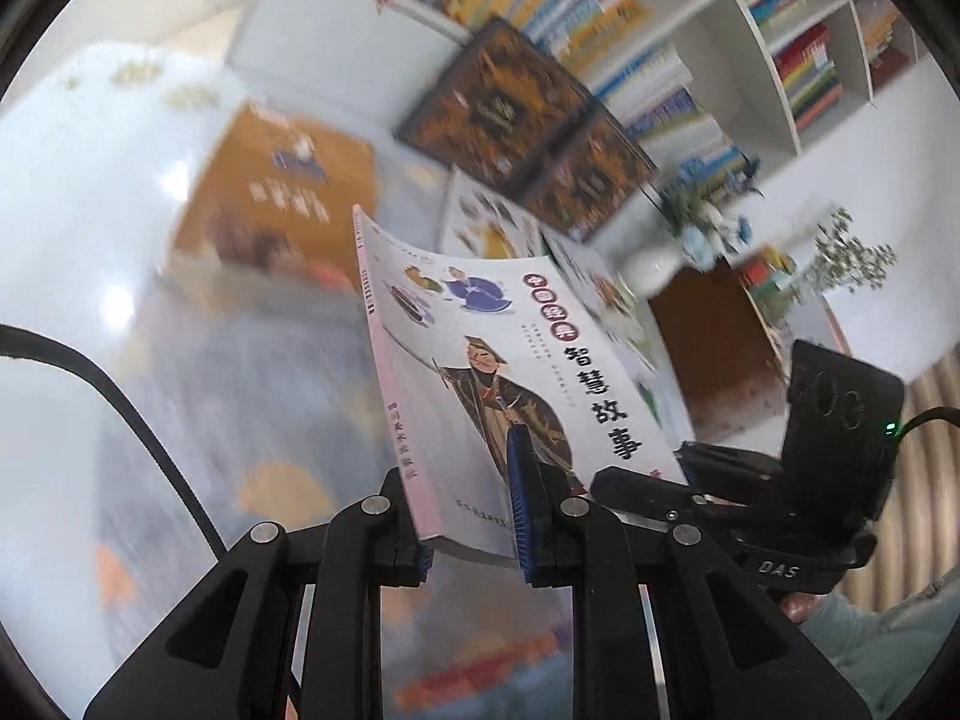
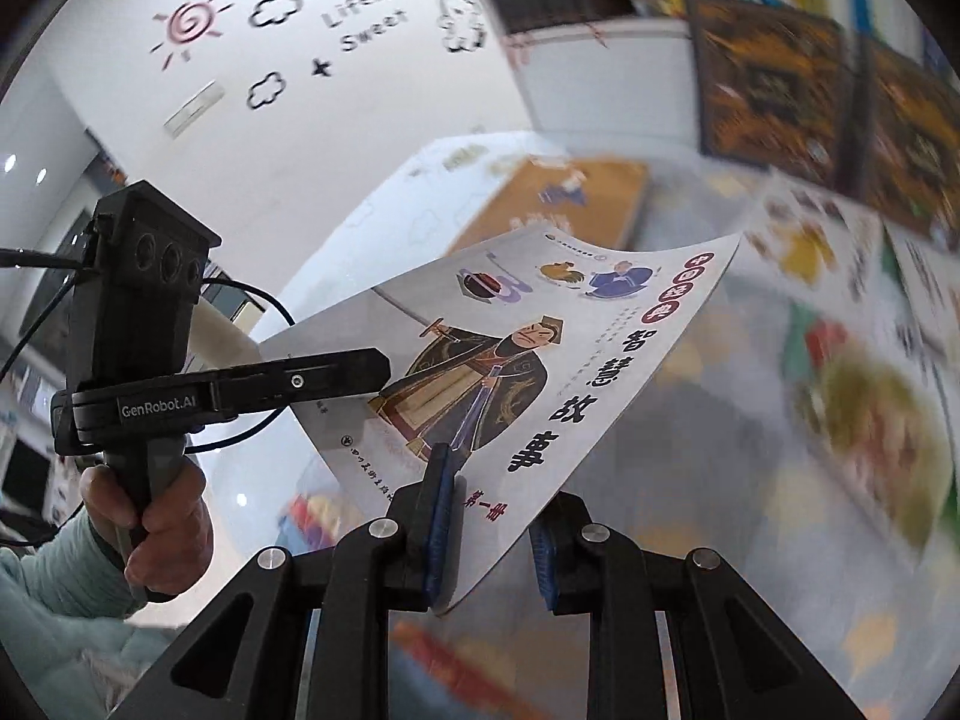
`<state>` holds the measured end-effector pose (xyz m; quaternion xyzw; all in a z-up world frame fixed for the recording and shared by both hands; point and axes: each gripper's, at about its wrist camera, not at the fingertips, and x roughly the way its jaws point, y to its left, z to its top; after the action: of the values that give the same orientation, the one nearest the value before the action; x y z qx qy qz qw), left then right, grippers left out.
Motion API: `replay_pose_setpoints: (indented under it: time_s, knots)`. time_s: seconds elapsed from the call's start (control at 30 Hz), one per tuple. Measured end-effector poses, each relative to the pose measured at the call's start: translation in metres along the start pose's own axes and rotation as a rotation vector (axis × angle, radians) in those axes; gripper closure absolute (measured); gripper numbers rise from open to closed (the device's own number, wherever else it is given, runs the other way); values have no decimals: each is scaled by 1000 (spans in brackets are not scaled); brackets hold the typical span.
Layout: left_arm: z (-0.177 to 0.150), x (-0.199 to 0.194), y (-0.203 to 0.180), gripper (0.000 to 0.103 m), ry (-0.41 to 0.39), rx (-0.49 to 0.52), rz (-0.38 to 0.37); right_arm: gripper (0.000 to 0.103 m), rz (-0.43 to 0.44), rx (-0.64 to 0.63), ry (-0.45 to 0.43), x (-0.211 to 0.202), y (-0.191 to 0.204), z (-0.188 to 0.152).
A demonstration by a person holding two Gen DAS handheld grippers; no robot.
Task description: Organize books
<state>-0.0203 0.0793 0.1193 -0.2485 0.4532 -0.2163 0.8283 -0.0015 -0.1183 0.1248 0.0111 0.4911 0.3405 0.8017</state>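
Holding the thin white illustrated paperback book (image 1: 510, 372) aloft, left claw (image 1: 471, 540) and right claw (image 2: 489, 546) both pinch its bottom edge, probably so it doesn't flop.

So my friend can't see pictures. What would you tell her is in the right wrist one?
A thin white storybook with a cartoon man in dark robes on its cover is held up in the air by two black tools: the right tool pinches its bottom edge, and the left tool grips its left side. Behind it, blurry, are more books and a white wall with sun and cloud stickers.
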Motion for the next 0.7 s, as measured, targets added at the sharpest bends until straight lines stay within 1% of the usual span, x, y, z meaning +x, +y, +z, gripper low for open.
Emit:
replay_pose_setpoints:
  time_s: [0.13, 0.17, 0.27, 0.33, 0.5, 0.6, 0.7]
  knots:
    - [43, 10, 23, 87, -39, 11, 54, 80, 3, -50, -1, 30, -8, 39]
    - [49, 12, 26, 87, -46, 8, 59, 80, 9, -50, -1, 37, -11, 48]
    - [69, 25, 43, 87, -59, -18, 75, 80, 25, -28, 0, 57, -24, 68]
    - [78, 36, 52, 87, -55, -16, 91, 80, 42, 0, 4, 67, -33, 76]
    - [84, 63, 78, 87, -1, -43, 101, 79, 60, 88, 40, 100, -61, 86]
    - [85, 75, 89, 85, 38, -84, 84, 79, 67, 136, 42, 107, -71, 87]
    - [84, 78, 91, 84, 49, -79, 103, 79, 64, 156, 46, 112, -75, 85]
